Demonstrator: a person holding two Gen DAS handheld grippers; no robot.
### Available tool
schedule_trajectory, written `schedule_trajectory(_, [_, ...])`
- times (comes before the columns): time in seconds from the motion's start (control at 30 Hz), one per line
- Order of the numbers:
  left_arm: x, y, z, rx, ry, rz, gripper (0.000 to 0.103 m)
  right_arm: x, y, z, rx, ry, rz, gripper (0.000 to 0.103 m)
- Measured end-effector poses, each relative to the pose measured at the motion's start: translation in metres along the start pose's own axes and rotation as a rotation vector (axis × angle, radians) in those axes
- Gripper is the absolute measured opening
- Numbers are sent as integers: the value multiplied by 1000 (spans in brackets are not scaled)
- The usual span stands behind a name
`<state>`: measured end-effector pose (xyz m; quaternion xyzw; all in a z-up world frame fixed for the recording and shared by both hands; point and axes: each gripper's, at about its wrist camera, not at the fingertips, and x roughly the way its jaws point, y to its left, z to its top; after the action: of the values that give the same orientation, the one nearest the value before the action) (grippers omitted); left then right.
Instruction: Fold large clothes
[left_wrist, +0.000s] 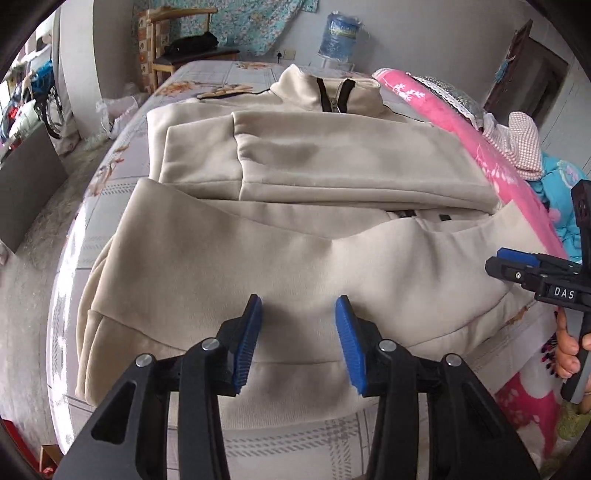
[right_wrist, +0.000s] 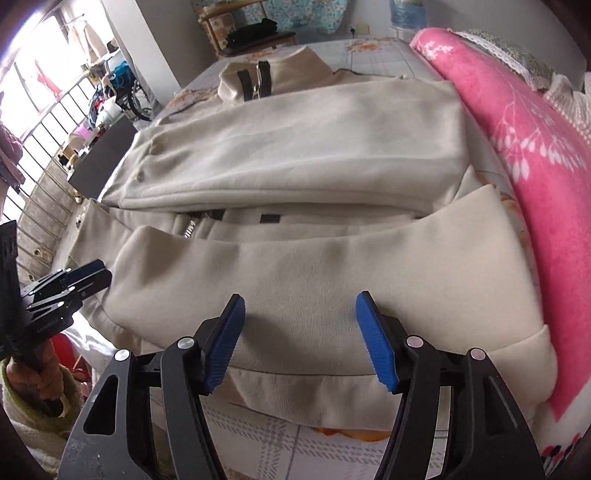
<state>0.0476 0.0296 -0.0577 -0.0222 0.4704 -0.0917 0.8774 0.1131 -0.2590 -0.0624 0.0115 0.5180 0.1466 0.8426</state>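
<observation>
Beige jacket (left_wrist: 295, 221) is laid flat on bed (left_wrist: 92, 236), sleeves folded across. Left gripper (left_wrist: 298, 332) and right gripper (right_wrist: 300, 332) are held over its hem, jaws wide, nothing gripped. Pink blanket (right_wrist: 535, 155) is pressed against the right edge.

- A bedroom in a home: a bed (left_wrist: 207, 79) with a grey checked, flower-printed sheet fills most of both views.
- A rolled pink floral blanket (right_wrist: 532, 155) lies along the bed's right side.
- A wooden chair (left_wrist: 173, 44) with dark clothing on its seat stands at the far end, below a turquoise patterned cloth (left_wrist: 255, 22) on the wall.
- A barred window (right_wrist: 48, 110) shows hanging laundry outside.
- A dark wooden door (left_wrist: 524, 70) is on the right.
</observation>
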Motion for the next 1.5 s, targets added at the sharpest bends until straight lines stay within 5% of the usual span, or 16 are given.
schedule_trajectory(0.07, [1,-6,-3,2,-24,47,40,1,15,-4,-81,-13,-91,52])
schedule_trajectory(0.2, [2,-15,-5,41,-52,115,19,-1,21,-6,-110,-28,-125,9])
schedule_trajectory(0.3, [3,-15,-2,47,-54,126,4,-1,18,-4,-106,-32,-115,1])
schedule_trajectory(0.6, [-39,-5,23,11,-223,127,2,-49,26,15,-89,-216,-117,0])
schedule_trajectory(0.87, [17,-5,14,82,-146,194,3,14,18,23,-87,-125,-135,0])
schedule_trajectory(1.03, [5,7,11,46,-155,130,6,15,21,20,-102,-124,-146,0])
schedule_trajectory(1.17, [-24,28,11,-6,-214,156,6,7,22,21,-101,-145,-153,0])
schedule_trajectory(1.33, [-13,58,6,-45,-132,210,6,18,17,21,-92,-135,-142,2])
schedule_trajectory(1.5, [-21,76,3,-122,-142,168,6,-13,-9,22,-2,-171,-75,17])
